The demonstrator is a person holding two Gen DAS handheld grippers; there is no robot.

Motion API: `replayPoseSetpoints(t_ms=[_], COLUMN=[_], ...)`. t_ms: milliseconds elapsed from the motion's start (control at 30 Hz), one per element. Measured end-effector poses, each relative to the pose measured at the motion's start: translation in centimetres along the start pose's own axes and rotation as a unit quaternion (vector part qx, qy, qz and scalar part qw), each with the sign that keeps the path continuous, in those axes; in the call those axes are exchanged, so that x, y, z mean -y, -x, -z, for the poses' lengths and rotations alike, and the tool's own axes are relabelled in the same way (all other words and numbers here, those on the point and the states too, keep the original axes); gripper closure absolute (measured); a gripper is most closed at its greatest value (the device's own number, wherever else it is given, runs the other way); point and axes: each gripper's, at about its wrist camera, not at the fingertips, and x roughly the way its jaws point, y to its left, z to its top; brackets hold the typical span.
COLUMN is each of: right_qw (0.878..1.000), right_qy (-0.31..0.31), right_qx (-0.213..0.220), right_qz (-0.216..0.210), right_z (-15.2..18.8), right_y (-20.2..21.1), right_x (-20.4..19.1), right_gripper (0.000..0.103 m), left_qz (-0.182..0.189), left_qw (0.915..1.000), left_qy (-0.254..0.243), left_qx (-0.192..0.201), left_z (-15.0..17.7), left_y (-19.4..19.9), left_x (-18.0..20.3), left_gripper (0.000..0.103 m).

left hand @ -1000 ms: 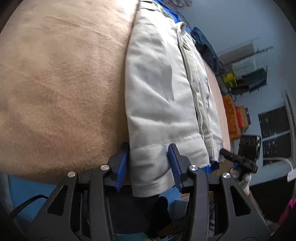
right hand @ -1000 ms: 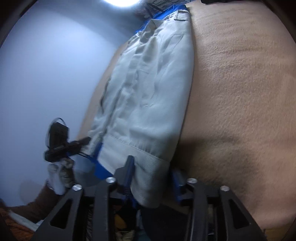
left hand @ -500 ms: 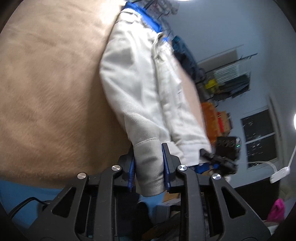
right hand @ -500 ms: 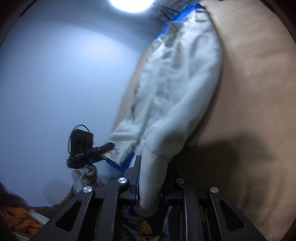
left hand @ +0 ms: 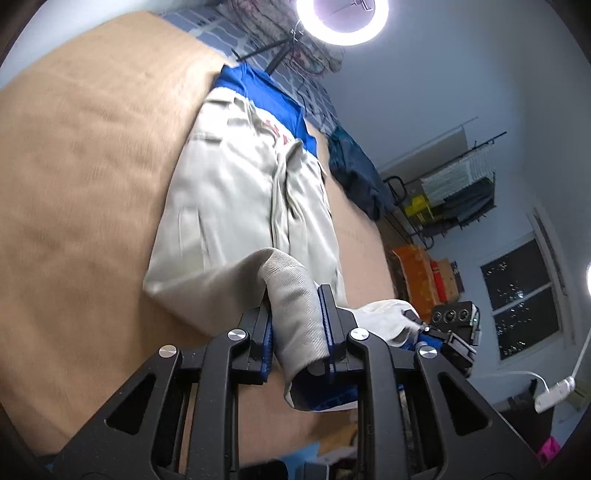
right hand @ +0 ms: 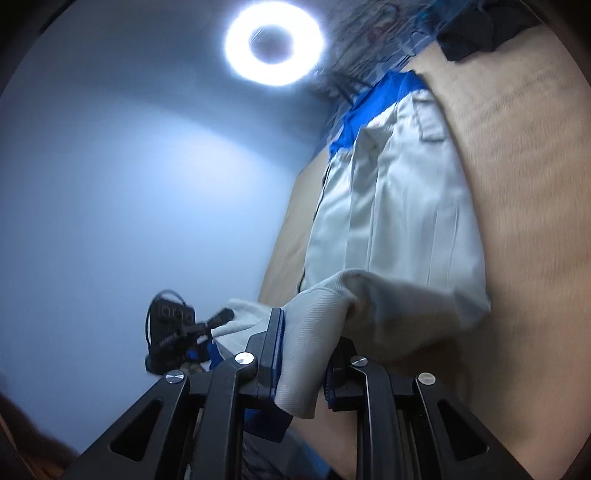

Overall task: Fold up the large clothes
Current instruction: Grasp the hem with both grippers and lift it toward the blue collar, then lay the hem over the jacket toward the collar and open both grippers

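Nearest us, the left gripper (left hand: 297, 325) is clamped on the ribbed hem of the beige trousers (left hand: 236, 192); its jaws have just been closing, and the cloth fills the gap between the blue pads. Our right gripper (right hand: 306, 354) pinches the hem of the other leg in the same way, the cuff bulging out below its pads. In the left wrist view we also see that right gripper (left hand: 448, 330) from the side, with pale cloth bunched at its tip.

Both hems are lifted off the surface and curl back over the legs, while the rest of the trousers lies flat on the tan blanket (left hand: 85, 155) that covers the bed or table. The waistband lies at the far end, over a blue garment (left hand: 266, 96) with red lettering that sticks out beyond it.

Further right on the blanket we see a dark blue heap of clothing (left hand: 358, 173). Beyond the edge stand orange and red boxes (left hand: 424, 273), then a black wire rack (left hand: 454, 188) holding bins against the pale wall. A dark window (left hand: 521, 295) is set in the right wall. A ring light (left hand: 341, 18) glows at the far end, above a patterned backdrop.
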Motion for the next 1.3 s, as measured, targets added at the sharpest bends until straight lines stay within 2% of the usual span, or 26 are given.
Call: replayPoseSetpoints(t_ms=[200, 433, 667, 767, 800, 867, 933, 967, 1000, 1067, 1100, 1167, 1233, 1300], right_qw=[0.999, 0.996, 0.993, 0.991, 0.991, 0.990, 0.990, 0.990, 0.990, 0.989, 0.990, 0.994, 0.997, 0.995], right_qy=[-0.021, -0.051, -0.086, -0.107, -0.115, -0.129, -0.135, -0.137, -0.140, -0.137, -0.122, -0.084, -0.034, 0.006], right_qx=[0.020, 0.015, 0.001, 0.001, -0.001, -0.006, 0.005, 0.022, 0.036, 0.057, 0.063, 0.067, 0.049, 0.022], right_qz=[0.038, 0.066, 0.087, 0.076, 0.070, 0.055, 0.034, 0.018, 0.007, -0.023, -0.020, 0.011, 0.050, 0.099], right_z=[-3.6, -5.7, -6.2, -6.5, -6.7, -6.9, -7.0, -7.1, -7.2, -7.7, -7.9, -8.1, -7.6, -6.6], right_y=[-2.3, -4.4, -6.3, -6.5, -6.4, -6.1, -5.3, -4.4, -3.7, -2.1, -1.3, -0.4, -0.2, -0.7], right_x=[2.0, 5.1, 7.4, 7.9, 8.0, 8.2, 8.0, 7.7, 7.4, 6.8, 6.3, 5.2, 4.3, 4.1], right_gripper=[0.087, 0.087, 0.086, 0.084, 0.081, 0.072, 0.045, 0.022, 0.011, 0.014, 0.017, 0.023, 0.033, 0.039], left_qz=[-0.031, -0.062, -0.072, -0.061, -0.052, -0.033, -0.013, -0.002, 0.006, 0.020, 0.024, 0.005, -0.022, -0.036], left_qw=[0.9995, 0.9979, 0.9967, 0.9966, 0.9964, 0.9964, 0.9964, 0.9965, 0.9964, 0.9963, 0.9968, 0.9982, 0.9985, 0.9985], left_qy=[0.005, 0.019, 0.034, 0.053, 0.063, 0.075, 0.083, 0.084, 0.084, 0.082, 0.072, 0.045, 0.018, 0.003], left_qx=[0.006, 0.000, -0.012, -0.018, -0.021, -0.021, -0.014, -0.008, 0.001, 0.018, 0.028, 0.040, 0.047, 0.040], left_z=[-2.7, -3.5, -4.1, -4.4, -4.5, -4.8, -5.0, -5.1, -5.3, -5.6, -5.8, -6.2, -6.1, -5.5], left_y=[-3.7, -6.8, -9.1, -9.3, -9.2, -8.8, -8.0, -7.6, -7.0, -6.0, -5.3, -4.3, -3.5, -3.4], left_x=[-0.9, -3.3, -5.1, -5.7, -5.8, -5.9, -5.8, -5.5, -5.3, -4.9, -4.6, -4.2, -4.3, -4.9], left_gripper=[0.083, 0.083, 0.083, 0.077, 0.074, 0.063, 0.051, 0.044, 0.042, 0.038, 0.036, 0.033, 0.033, 0.033])
